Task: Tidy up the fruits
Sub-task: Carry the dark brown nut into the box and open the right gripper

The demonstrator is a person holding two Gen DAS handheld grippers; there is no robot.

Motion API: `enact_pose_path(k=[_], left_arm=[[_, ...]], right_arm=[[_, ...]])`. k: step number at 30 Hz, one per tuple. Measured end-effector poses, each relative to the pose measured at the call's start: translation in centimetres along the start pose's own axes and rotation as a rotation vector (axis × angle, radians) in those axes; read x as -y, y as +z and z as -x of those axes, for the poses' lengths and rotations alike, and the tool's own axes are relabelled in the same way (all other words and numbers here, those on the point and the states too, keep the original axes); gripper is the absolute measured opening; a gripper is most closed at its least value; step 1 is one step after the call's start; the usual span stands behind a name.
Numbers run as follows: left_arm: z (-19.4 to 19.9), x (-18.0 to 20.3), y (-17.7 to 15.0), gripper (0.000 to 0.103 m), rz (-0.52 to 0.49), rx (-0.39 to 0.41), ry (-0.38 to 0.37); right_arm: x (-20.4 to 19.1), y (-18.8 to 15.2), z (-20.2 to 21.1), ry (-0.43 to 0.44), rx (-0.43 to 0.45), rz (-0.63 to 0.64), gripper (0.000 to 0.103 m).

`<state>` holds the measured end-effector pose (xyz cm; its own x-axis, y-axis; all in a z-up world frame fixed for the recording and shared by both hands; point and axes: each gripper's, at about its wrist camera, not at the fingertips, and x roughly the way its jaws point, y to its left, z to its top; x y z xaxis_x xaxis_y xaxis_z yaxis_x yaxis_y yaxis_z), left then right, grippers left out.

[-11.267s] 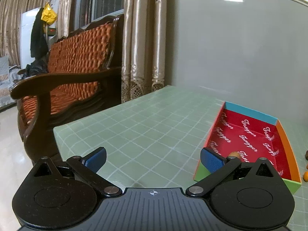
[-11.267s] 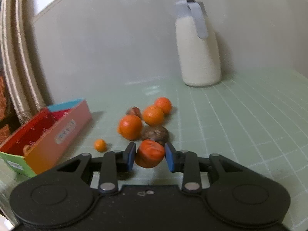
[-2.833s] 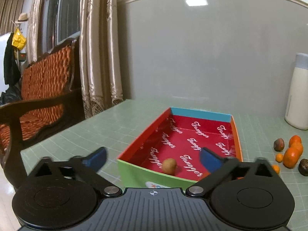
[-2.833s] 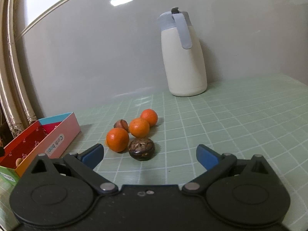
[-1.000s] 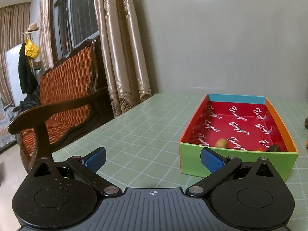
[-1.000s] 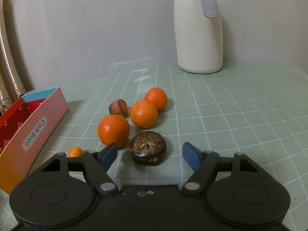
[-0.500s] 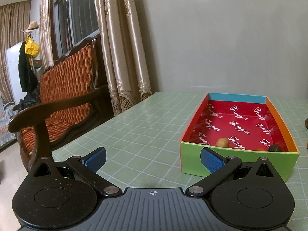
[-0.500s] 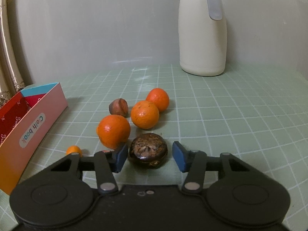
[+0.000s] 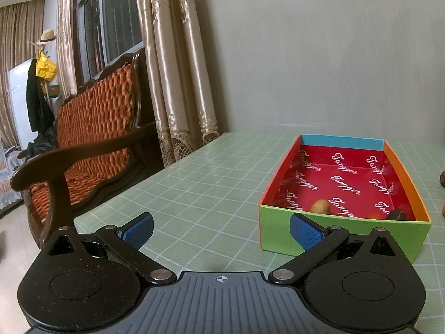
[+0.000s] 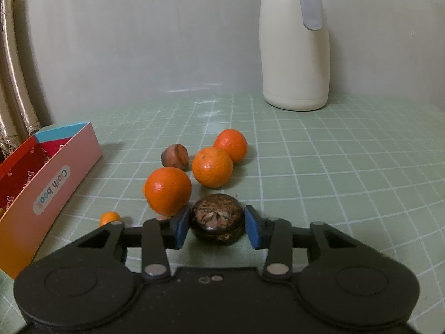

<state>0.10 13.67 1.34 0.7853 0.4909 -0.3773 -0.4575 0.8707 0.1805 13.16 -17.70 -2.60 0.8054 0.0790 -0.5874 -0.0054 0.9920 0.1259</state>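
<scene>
My right gripper has closed on a dark brown round fruit that rests on the green table; both blue pads touch its sides. Three oranges, a reddish-brown fruit and a tiny orange one lie just beyond. The colourful box is at the left. In the left wrist view my left gripper is open and empty, near the box's green front wall. The box holds a tan fruit and a dark fruit.
A cream thermos jug stands at the back right against the grey wall. A wooden sofa with orange cushions and curtains sit off the table's left edge.
My right gripper moved forward around the dark brown fruit and narrowed until its pads met the fruit's sides. The left gripper has hardly moved.
</scene>
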Motion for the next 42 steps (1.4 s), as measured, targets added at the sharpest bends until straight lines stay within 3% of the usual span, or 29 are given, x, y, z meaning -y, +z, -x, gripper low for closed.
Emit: enact_pose_path(k=[18, 22, 34, 42], left_arm=[[-0.4, -1.7, 0.2, 0.103, 0.088, -0.027, 0.001], [-0.6, -2.2, 0.2, 0.103, 0.118, -0.039, -0.001], [-1.1, -4.8, -0.2, 0.103, 0.185, -0.057, 0.036], [-1.6, -7.1, -0.5, 0.103, 0.242, -0.075, 0.064]], right_arm=[[-0.6, -0.5, 2.9, 0.094, 0.081, -0.003, 0.041], [-1.6, 0.0, 4.1, 0.152, 0.110, -0.001, 0.041], [-10.0, 0.6, 5.0, 0.368, 0.109, 0.090, 0.041], [-15.6, 0.6, 4.7, 0.451, 0.080, 0.176, 0.041]])
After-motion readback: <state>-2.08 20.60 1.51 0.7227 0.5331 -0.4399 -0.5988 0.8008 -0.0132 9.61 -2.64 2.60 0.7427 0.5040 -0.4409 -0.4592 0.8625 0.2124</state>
